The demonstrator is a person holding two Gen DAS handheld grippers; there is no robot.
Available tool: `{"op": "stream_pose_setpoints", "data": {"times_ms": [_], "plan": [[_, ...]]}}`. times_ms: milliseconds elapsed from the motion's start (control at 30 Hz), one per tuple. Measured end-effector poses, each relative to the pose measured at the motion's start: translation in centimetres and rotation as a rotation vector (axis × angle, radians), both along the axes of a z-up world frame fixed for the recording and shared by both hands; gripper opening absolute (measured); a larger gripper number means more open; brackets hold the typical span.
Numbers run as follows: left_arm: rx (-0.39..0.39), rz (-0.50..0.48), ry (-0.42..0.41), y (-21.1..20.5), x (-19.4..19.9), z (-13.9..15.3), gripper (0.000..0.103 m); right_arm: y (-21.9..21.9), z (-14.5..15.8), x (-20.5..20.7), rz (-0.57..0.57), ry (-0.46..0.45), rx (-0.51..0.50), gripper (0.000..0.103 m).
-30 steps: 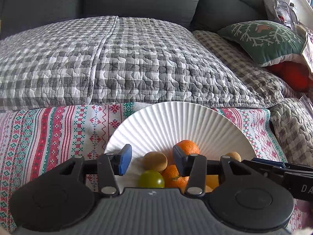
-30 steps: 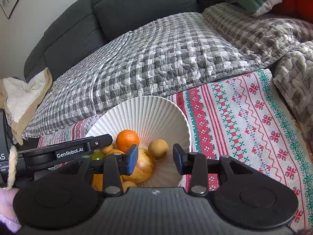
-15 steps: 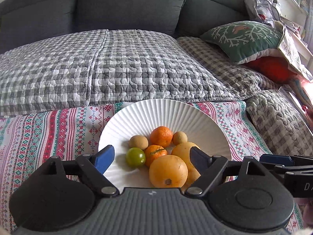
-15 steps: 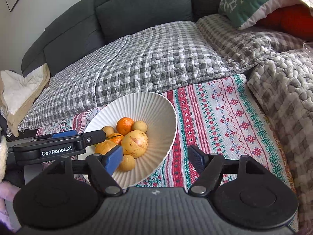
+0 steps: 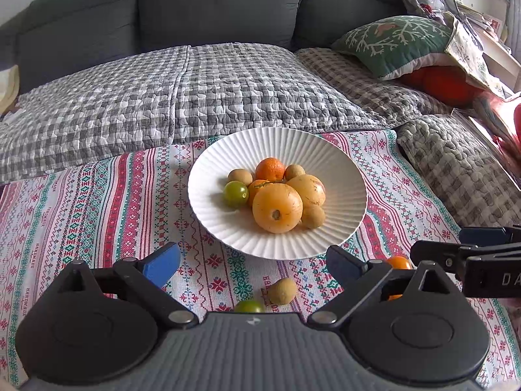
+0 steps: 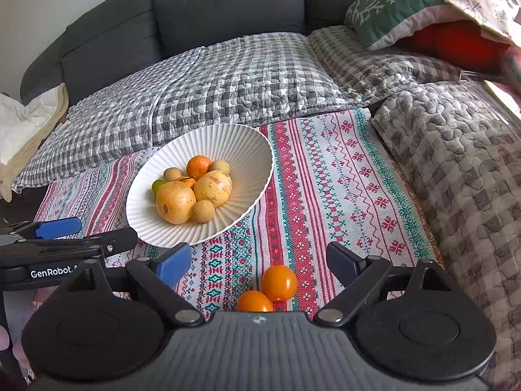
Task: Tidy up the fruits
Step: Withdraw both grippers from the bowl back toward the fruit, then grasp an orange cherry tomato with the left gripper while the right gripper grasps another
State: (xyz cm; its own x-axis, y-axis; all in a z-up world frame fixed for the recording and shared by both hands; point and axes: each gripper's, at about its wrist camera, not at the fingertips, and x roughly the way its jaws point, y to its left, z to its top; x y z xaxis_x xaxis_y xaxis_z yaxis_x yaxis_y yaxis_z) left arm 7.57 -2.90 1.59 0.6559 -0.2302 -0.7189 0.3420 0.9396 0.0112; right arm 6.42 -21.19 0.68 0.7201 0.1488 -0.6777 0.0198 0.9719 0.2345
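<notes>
Both claws stand wide apart and hold nothing. Left claw [image 5: 252, 265] hovers on the near side of the white ribbed bowl [image 5: 345, 163], over the patterned cloth [image 5: 107, 195] that covers the surface. Right claw [image 6: 259, 260] hovers on the bowl's [image 6: 250, 150] near right side, over the same cloth [image 6: 329, 169].

Inside the bowl, a large yellow-orange fruit [image 5: 277, 207] lies nearest the near rim, touching a second large yellow fruit [image 5: 307, 189] behind it to the right. A small tan fruit [image 5: 313, 216] rests against both, at the near right of the pile. A green fruit [image 5: 235, 194] sits at the left of the pile. Behind these lie an orange mandarin [image 5: 270, 169], a second mandarin [image 5: 257, 189] partly hidden by the big fruit, and two more small tan fruits [image 5: 240, 177] toward the far side.

Outside the bowl, on the cloth near its front rim, a small tan fruit [image 5: 282, 291] and a green fruit [image 5: 249, 306] lie close together between the left claw's fingers [image 5: 161, 264]. Two orange tomatoes [image 6: 279, 282] lie touching each other between the right claw's fingers [image 6: 174, 264], farther from the bowl than its near rim.

Beyond the bowl's far rim lies a grey checked quilt [image 5: 182, 97] on a dark sofa [image 5: 221, 6].
</notes>
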Motion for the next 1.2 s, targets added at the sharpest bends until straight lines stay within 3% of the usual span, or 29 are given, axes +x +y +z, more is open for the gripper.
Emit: {"op": "stream_pose_setpoints", "data": {"times_ms": [500, 800, 1200], "plan": [[0.057, -0.058, -0.044, 0.9, -5.9, -2.2, 0.097, -0.1, -1.1, -2.7, -0.011, 0.025, -0.065, 0.094], [0.014, -0.096, 0.012, 1.1, -6.6, -3.4, 0.097, -2.1, -1.9, -2.5, -0.049, 0.063, -0.097, 0.095], [-0.033, -0.203, 0.087, -0.4, -7.4, -5.5, 0.097, -4.1, -3.2, -2.3, -0.105, 0.147, -0.03, 0.096]]}}
